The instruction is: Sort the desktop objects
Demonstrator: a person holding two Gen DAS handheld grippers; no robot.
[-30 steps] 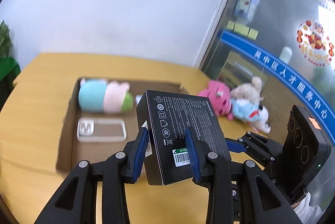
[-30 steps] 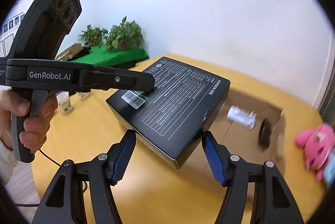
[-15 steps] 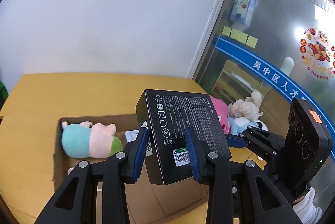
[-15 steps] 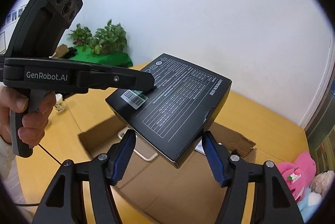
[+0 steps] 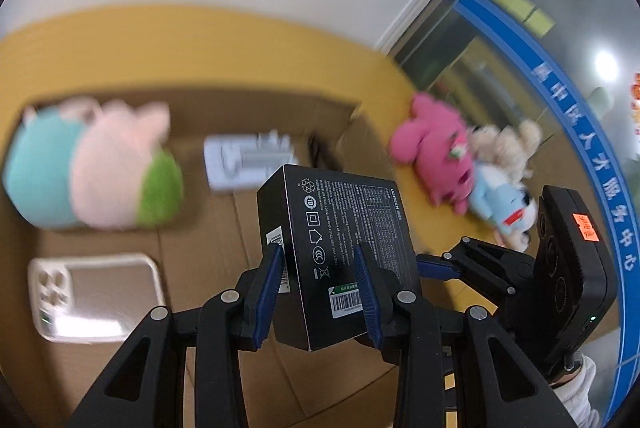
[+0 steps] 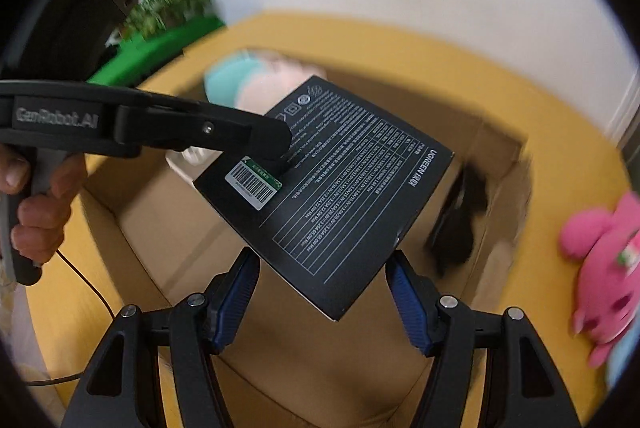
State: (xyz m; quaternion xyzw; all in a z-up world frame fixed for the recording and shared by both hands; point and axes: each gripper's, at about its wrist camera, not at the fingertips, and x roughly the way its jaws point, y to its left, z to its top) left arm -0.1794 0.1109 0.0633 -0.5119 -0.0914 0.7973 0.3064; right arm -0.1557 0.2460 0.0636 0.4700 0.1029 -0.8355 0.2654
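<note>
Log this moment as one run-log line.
left gripper: shut on black box | right gripper: open, around box end | box: above cardboard box | not released

Black box (image 5: 340, 252) tilted above open carton (image 5: 224, 228).

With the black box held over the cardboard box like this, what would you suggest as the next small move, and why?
Probably lower the black box, shut in the left gripper, onto the bare cardboard floor just beneath it. It already hangs inside the cardboard box's outline, and the plush, phone case and white item lie off to one side. The right gripper is open.
</note>
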